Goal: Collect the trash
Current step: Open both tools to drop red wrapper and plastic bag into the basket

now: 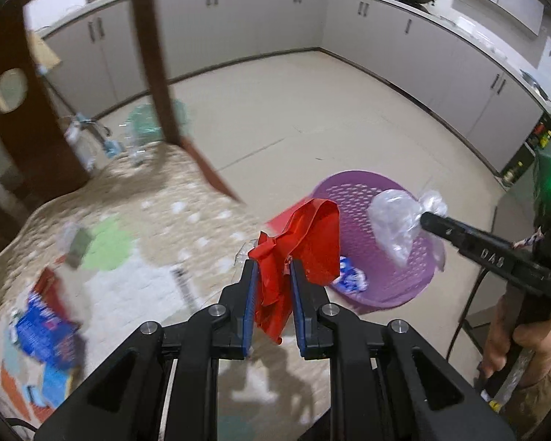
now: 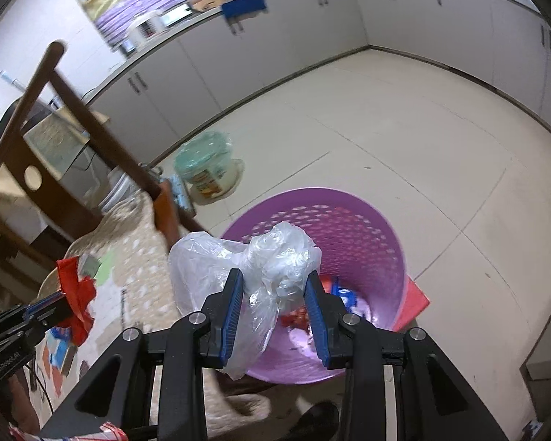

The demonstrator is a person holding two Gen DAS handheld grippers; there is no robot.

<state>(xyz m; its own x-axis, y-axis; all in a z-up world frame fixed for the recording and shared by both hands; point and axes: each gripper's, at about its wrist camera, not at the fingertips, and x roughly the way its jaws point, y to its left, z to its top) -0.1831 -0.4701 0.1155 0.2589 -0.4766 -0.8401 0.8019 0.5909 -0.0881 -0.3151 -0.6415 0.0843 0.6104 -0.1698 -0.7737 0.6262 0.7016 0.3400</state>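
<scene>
My left gripper (image 1: pixel 273 270) is shut on a crumpled red plastic wrapper (image 1: pixel 305 242), held above the table's edge just left of the purple perforated basket (image 1: pixel 404 286). In the right wrist view that red wrapper (image 2: pixel 75 294) shows at the far left in the left gripper (image 2: pixel 60 303). My right gripper (image 2: pixel 275 281) is shut on a clear crumpled plastic bag (image 2: pixel 275 257) that hangs over the basket's rim (image 2: pixel 385 228). The same clear bag (image 1: pixel 396 220) and right gripper (image 1: pixel 428 220) appear over the basket in the left wrist view. Wrappers lie in the basket's bottom (image 2: pixel 343 296).
A table with a beige patterned cloth (image 1: pixel 147 202) carries blue packets (image 1: pixel 44 330), red scraps and a green patch. A dark wooden chair (image 2: pixel 47 117) stands by it. A green-lidded tub (image 2: pixel 205 165) sits on the tiled floor. White cabinets (image 1: pixel 422 47) line the walls. A hand (image 1: pixel 514 341) holds the right gripper.
</scene>
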